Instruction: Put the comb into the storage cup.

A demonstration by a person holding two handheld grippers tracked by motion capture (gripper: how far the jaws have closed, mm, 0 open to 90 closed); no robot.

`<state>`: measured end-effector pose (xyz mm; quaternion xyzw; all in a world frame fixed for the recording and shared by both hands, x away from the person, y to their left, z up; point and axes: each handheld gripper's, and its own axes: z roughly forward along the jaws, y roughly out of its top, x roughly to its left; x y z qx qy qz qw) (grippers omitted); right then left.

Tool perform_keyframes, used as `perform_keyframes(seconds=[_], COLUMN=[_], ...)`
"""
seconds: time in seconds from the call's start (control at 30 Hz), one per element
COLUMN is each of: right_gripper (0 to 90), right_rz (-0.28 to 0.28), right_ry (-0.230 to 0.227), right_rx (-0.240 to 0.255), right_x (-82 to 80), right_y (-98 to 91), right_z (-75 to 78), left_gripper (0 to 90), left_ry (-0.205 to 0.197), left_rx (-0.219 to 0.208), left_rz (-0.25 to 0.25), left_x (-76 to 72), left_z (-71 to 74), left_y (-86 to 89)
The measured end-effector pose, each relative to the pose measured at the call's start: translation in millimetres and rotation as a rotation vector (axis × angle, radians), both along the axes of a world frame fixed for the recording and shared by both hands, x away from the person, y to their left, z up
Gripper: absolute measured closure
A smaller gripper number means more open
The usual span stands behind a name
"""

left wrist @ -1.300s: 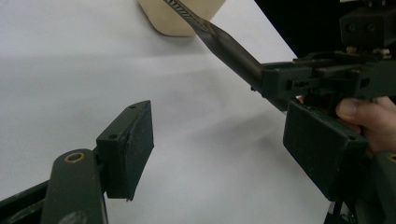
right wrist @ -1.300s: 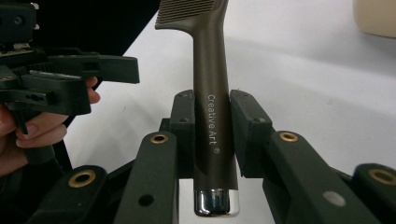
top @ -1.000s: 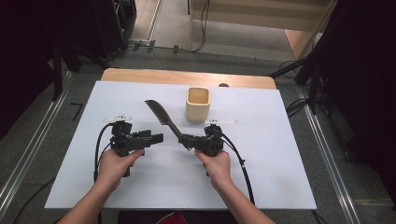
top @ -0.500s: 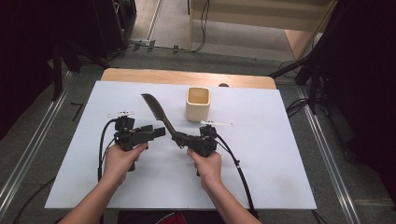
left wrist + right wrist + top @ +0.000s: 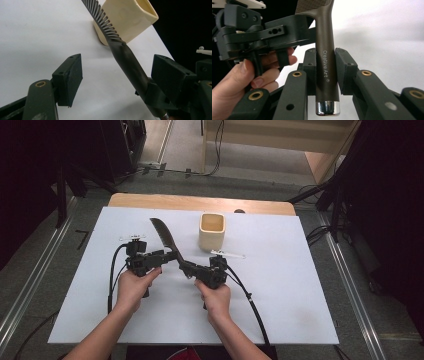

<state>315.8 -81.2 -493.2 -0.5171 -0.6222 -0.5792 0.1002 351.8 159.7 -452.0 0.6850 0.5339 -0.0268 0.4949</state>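
High view – comb [image 5: 165, 236]: dark, long-handled, teeth end raised up-left, clear of the white table [image 5: 300, 270]; handle end sits in right gripper [image 5: 189, 269].
High view – left gripper [image 5: 167, 256]: just beside the handle's mid part, pointing across at the right one; both held low over the table's middle.
High view – holder [image 5: 212, 231]: cream squarish cup, upright, near the comb tip but apart from it.
Left gripper view – left tongs: spread wide, pads on either side of the handle [image 5: 130, 67], neither pressing on it; comb not yet shared.
Left gripper view – teeth [image 5: 101, 18]: thin, close-set, run up past the cup [image 5: 130, 17]; likely to flex or snap if pinched, so avoid them.
Right gripper view – right tongs: pressed onto the handle [image 5: 325, 65], a pad on each side, just above the chrome end cap [image 5: 327, 108]; printed "Creative Art" between pads.
Right gripper view – left hand [image 5: 249, 77]: wrapped round its gripper, close by.
Handling (judged) – wt: light, plastic-looking; stiff along handle; smooth matte surface, may twist in a pinch.
Grip pt (judged) – mid-handle, below the teeth root; flat sides to the pads.
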Motion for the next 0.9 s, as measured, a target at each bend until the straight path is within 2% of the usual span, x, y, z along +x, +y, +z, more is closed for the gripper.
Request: perform_keyframes(seconds=[0.17, 0.4, 0.63, 0.9], right_gripper=[70.3, 70.3, 70.2, 70.3], right_rz=[-0.004, -0.017, -0.023, -0.029], right_ry=[-0.002, -0.007, -0.019, -0.024], right_rx=[0.005, 0.014, 0.028, 0.035], right_x=[0.0, -0.3, -1.8, -2.8], right_y=[3.2, 5.6, 11.4, 13.6], right_z=[-1.4, -2.1, -4.3, -4.4], left_gripper=[26.4, 32.9, 42.0, 53.2], left_ry=[0.007, 0.015, 0.039, 0.072], left_rx=[-0.012, -0.015, -0.054, -0.124], left_rz=[0.006, 0.027, 0.042, 0.064], left_x=[2.1, 3.1, 3.3, 3.8], left_z=[-2.1, -3.6, -3.8, -6.1], left_y=[-3.2, -6.4, -8.7, -6.1])
